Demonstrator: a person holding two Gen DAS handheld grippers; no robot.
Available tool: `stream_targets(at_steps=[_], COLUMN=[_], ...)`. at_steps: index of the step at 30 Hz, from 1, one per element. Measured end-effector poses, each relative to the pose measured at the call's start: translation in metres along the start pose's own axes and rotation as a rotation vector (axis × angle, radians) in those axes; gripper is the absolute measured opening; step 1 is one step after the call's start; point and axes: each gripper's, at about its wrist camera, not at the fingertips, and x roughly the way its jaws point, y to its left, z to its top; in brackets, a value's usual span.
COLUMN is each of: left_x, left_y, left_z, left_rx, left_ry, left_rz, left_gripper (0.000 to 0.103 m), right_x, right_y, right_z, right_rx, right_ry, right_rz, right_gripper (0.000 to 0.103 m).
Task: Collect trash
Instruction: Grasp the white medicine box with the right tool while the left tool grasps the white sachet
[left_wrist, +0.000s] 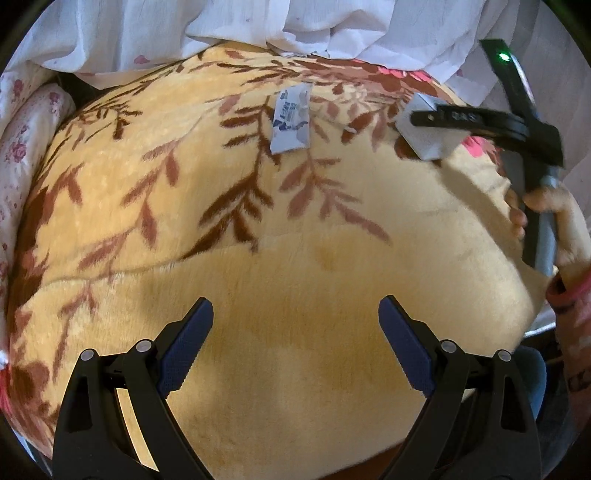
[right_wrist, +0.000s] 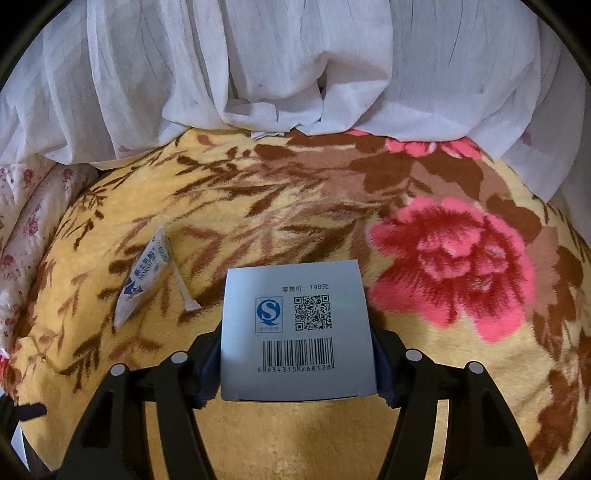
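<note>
Yellow plush blanket (left_wrist: 295, 288) with brown leaf sprays fills the left wrist view, where the left gripper (left_wrist: 295, 347) hangs above it with jaws spread wide and nothing between them, a white-and-blue sachet (left_wrist: 290, 123) lies flat farther off, and at the right edge a hand (left_wrist: 554, 225) carries the right gripper (left_wrist: 417, 120), clamped on a grey-white box (left_wrist: 430, 142). In the right wrist view that gripper's blue pads press both sides of the box, whose barcode and QR code face the camera, just above the blanket beside a pink flower print (right_wrist: 454, 266); the sachet and a small white stick (right_wrist: 184, 288) lie to its left, and white cloth (right_wrist: 277, 62) is heaped behind.
</note>
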Motion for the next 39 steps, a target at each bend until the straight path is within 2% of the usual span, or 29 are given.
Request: stream_targets(at_steps=[7,10,12,21,28,32,37,38,39], left_x=[0.022,0.033,0.039,0.084,0.114,0.12,0.121,0.12,0.118], left_y=[0.003,0.001,-0.001,0.006,0.013,0.012,0.008,0.008,0.007], left_z=[0.037,0.06,0.073,0.134,0.154,0.158,0.157,0.157,0.157], left_rx=[-0.056,-0.06,-0.057,-0.069,-0.069,-0.045,-0.012,-0.008,-0.004], left_ry=[-0.028,-0.052,-0.057,-0.026,0.006,-0.016,-0.036,-0.042,-0.048], left_rz=[-0.002,0.03,0.019,0.073,0.073,0.092,0.13,0.128,0.125], left_gripper=[0.089,0.089,0.089,0.089,0.089,0.088,0.069,0.059,0.046], right_x=[-0.017,-0.022,-0.024,-0.034,-0.037,-0.033,-0.032,-0.031,-0.03], right_y=[0.002,0.0,-0.001,-0.004,-0.006,-0.005,-0.005,-0.004,-0.003], right_z=[-0.007,-0.009,-0.011,-0.015,-0.014,-0.014,-0.014,-0.013,-0.013], right_rx=[-0.015,-0.007,-0.006,-0.015,-0.02,-0.025,-0.024,-0.023,-0.022], right_ry=[-0.017,-0.025,-0.029,-0.042,-0.056,-0.055,-0.054,-0.054,-0.053], right_rz=[0.022,0.04,0.047,0.07,0.082,0.088,0.088,0.088,0.089], right_gripper=[0.063,0.063,0.063,0.063,0.064,0.064,0.064,0.064,0.064])
